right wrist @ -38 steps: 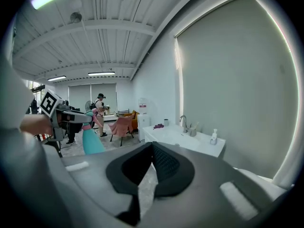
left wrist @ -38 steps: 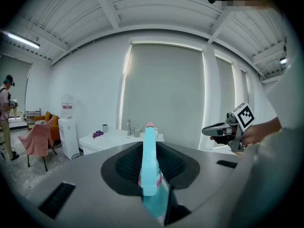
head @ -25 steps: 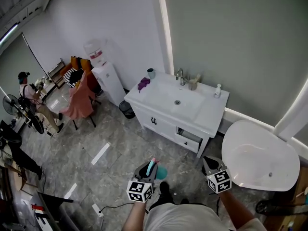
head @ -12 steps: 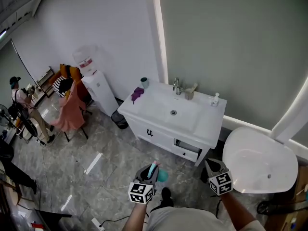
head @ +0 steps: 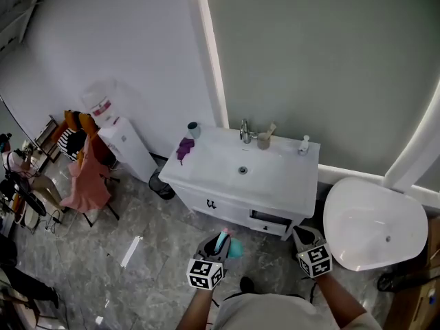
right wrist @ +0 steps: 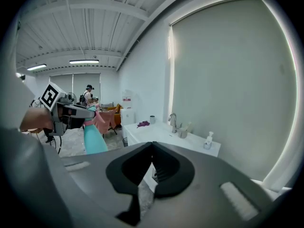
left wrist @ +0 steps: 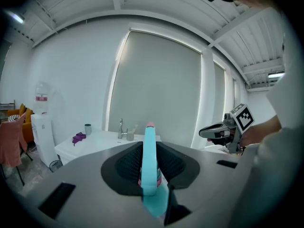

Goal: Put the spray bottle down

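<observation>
A teal spray bottle (head: 232,249) with a pink top is clamped in my left gripper (head: 217,243), low in the head view above the grey floor. In the left gripper view the spray bottle (left wrist: 150,163) stands upright between the dark pads, which press on it from both sides. My right gripper (head: 306,237) hangs beside it to the right with its tips together and nothing in them. From the right gripper view, the spray bottle (right wrist: 94,139) and left gripper (right wrist: 71,112) show at the left. A white vanity (head: 292,183) with a sink lies ahead of both grippers.
On the vanity are a purple cloth (head: 185,146), a cup (head: 193,128), a faucet (head: 245,130) and a small soap bottle (head: 303,145). A white tub (head: 375,222) stands at the right. A water dispenser (head: 124,148), a bin (head: 160,183) and a draped chair (head: 86,184) stand at the left.
The vanity and tub have drawn closer and slid lower in the head view as both grippers travelled toward them. The bottle stays clamped in the left gripper.
</observation>
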### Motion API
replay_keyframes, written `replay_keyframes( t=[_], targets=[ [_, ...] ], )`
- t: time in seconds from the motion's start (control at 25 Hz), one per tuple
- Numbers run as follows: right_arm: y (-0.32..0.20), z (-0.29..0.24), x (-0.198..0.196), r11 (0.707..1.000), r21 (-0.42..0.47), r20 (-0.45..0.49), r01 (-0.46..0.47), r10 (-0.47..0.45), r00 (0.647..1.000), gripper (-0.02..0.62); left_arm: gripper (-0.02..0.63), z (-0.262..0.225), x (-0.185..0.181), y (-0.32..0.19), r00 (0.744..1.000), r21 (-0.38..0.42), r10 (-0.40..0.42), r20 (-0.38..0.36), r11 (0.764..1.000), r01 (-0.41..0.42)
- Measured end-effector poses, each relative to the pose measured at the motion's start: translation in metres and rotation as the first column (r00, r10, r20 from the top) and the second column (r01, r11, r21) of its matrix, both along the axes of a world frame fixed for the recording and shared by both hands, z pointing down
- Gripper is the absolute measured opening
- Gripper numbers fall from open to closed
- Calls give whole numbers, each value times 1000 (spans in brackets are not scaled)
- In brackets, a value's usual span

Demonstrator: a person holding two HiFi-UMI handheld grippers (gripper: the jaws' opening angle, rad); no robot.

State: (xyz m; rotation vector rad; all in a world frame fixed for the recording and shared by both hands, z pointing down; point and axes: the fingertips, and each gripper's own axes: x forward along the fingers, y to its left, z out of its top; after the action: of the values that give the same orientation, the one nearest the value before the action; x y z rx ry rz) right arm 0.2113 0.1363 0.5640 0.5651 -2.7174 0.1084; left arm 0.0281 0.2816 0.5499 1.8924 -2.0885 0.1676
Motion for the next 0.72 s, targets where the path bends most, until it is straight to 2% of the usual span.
replay_keyframes(
  t=[0.36,0.72],
  targets=[
    [-3,15,-21,996,-19,-27,-90,90,996,11,84,11,-29,-34,993,-11,114,-27,993,-114],
    [-32,23,-42,993,-31,-39,-112,110,993,11,84,24,-59,-68,993,-30,110,-51,993,-112]
  ],
)
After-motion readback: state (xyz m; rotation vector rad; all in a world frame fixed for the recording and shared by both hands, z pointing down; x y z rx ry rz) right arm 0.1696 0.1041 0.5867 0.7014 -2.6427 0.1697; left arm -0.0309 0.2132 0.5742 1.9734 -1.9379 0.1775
